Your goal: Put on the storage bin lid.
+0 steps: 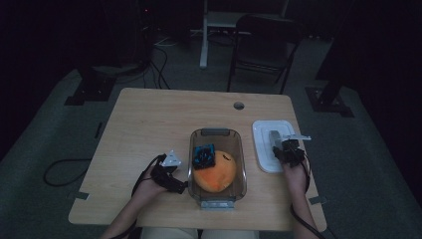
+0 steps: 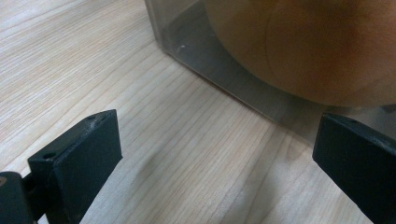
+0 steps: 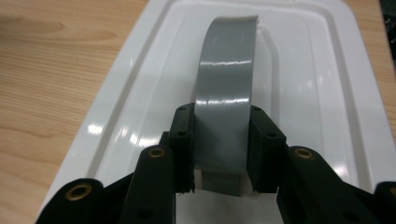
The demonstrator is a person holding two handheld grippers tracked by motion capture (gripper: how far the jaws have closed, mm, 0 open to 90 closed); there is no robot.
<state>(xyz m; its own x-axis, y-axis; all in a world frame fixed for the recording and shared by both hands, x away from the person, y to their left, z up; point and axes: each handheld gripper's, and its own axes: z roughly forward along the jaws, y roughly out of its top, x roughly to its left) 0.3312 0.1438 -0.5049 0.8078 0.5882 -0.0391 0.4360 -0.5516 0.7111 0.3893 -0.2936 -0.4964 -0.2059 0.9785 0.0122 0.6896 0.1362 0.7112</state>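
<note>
A dim room surrounds a pale wooden surface [image 1: 149,124], with a dark folding chair [image 1: 263,45] behind it on grey floor.

The right tool [image 3: 221,140] is clamped on the grey handle [image 3: 226,88] of a white lid [image 3: 327,93], its pads pressing the handle's two sides. The handle's near end is hidden between the jaws, and the lid's near edge is cut off at the bottom of the right gripper view. The lid lies flat on the surface to the right of the container, its long axis running away from the person, and the handle runs the same way. The right hand [image 1: 294,174] reaches straight forward, low over the lid's near end.

The left tool [image 2: 215,158] stands wide with nothing between its jaws, low over the surface just beside the clear container [image 1: 196,164]. The container holds an orange round thing [image 1: 214,175], blurred through the wall, and a small blue-and-black item [image 1: 204,155] too dark to identify. The left hand [image 1: 149,186] angles in toward the container's left wall.
</note>
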